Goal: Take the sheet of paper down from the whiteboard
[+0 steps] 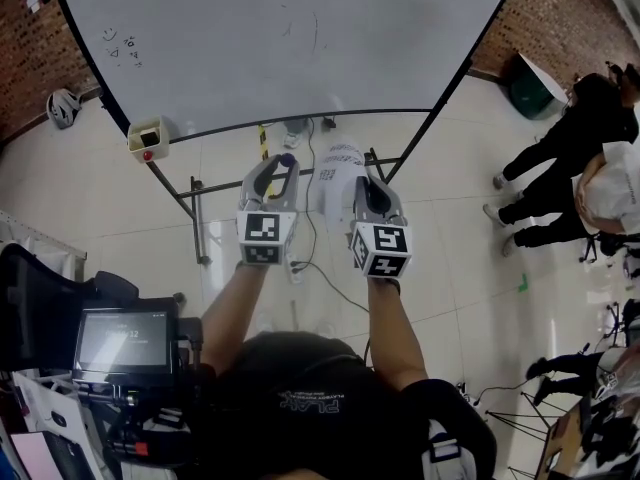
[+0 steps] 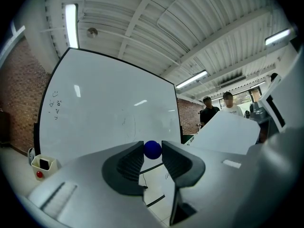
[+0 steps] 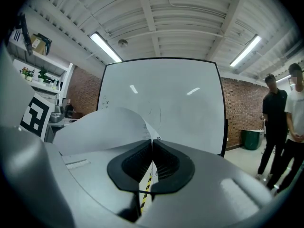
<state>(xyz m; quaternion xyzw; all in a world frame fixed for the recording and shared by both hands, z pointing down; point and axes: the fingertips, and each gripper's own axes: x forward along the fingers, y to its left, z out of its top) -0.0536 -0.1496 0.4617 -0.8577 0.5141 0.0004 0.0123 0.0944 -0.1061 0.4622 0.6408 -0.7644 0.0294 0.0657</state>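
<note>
The whiteboard (image 1: 290, 38) stands ahead on a black frame and carries only faint marks. The white sheet of paper (image 1: 336, 173) is off the board and curls between my two grippers. My right gripper (image 1: 364, 182) is shut on the sheet's edge; in the right gripper view the paper (image 3: 102, 129) bends away to the left from my shut right gripper (image 3: 152, 148). My left gripper (image 1: 284, 162) is shut on a small blue round magnet (image 2: 152, 149), its pads pressing both sides. The left gripper view also shows the sheet (image 2: 232, 132) at the right.
A small cream box (image 1: 148, 138) with a red item hangs at the board's lower left corner. The board's stand legs (image 1: 195, 218) and a floor cable (image 1: 320, 273) lie below. People (image 1: 565, 158) stand at the right near a green bin (image 1: 530, 86). A cart with a monitor (image 1: 125, 343) is at my left.
</note>
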